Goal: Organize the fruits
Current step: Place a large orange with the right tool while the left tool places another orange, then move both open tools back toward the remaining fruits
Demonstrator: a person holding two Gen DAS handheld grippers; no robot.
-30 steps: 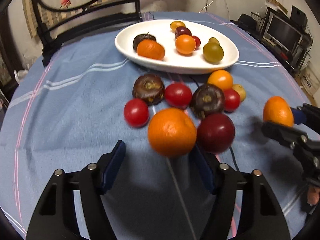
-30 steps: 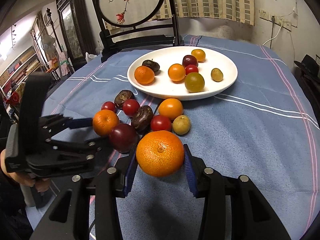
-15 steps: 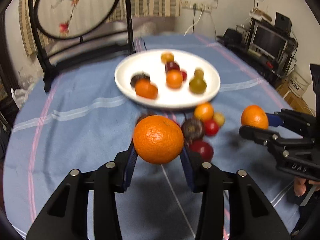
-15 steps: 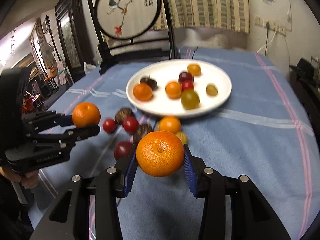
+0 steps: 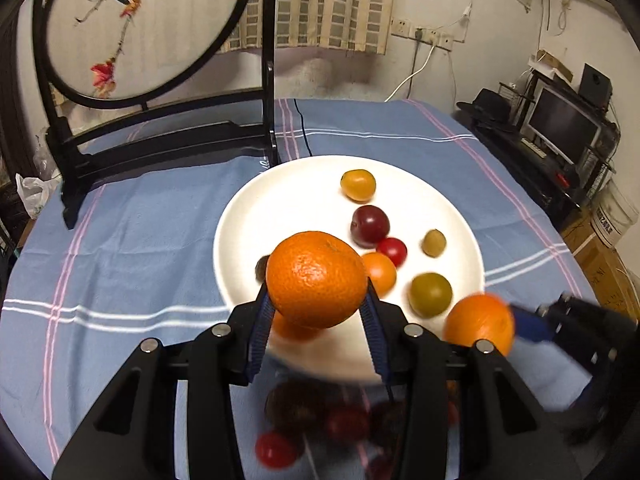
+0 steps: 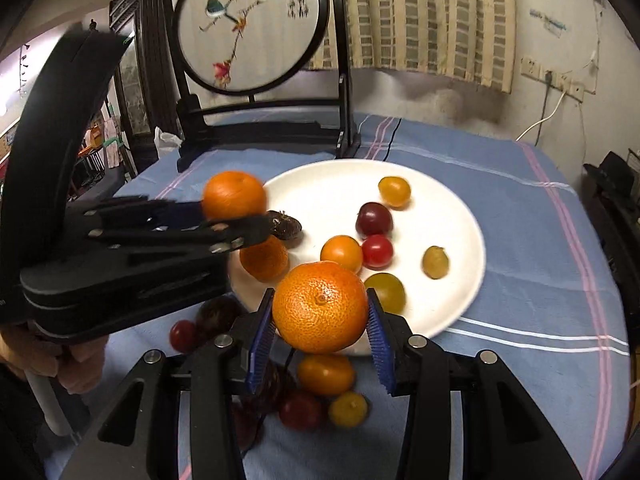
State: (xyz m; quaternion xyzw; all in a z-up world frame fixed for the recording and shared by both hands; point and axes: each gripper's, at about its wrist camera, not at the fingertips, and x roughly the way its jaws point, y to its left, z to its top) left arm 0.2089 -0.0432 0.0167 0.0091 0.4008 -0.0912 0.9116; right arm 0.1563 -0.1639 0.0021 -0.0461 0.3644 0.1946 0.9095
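The left gripper (image 5: 317, 314) has its blue-padded fingers (image 5: 259, 332) closed on an orange (image 5: 317, 279), pads pressed against both sides, held in the air over the near part of the plate (image 5: 280, 208). The right gripper (image 6: 320, 330) clamps a second orange (image 6: 321, 306) the same way, above the plate's near rim. Each gripper shows in the other's view, carrying its fruit: the left one at the plate's left edge, the right one at its lower right.

The white plate sits on a desk under a blue cloth (image 6: 540, 264) with pink and white stripes. On the plate lie a yellow-orange tomato (image 6: 394, 192), a dark plum (image 6: 374, 219), a red tomato (image 6: 377, 251), an olive fruit (image 6: 435, 261), a green plum (image 6: 385, 292), an orange tomato (image 6: 342, 254), another orange and a dark brown fruit (image 6: 285, 228). More small fruit lies on the cloth in front of the plate. Behind stands a round embroidered screen (image 6: 252, 20) in a black frame, with a striped curtain, wall sockets and a monitor (image 5: 564, 120) beyond.

The loose fruit by the fingers is blurred and partly hidden by the grippers. A hand (image 6: 60, 364) shows only at the left edge.
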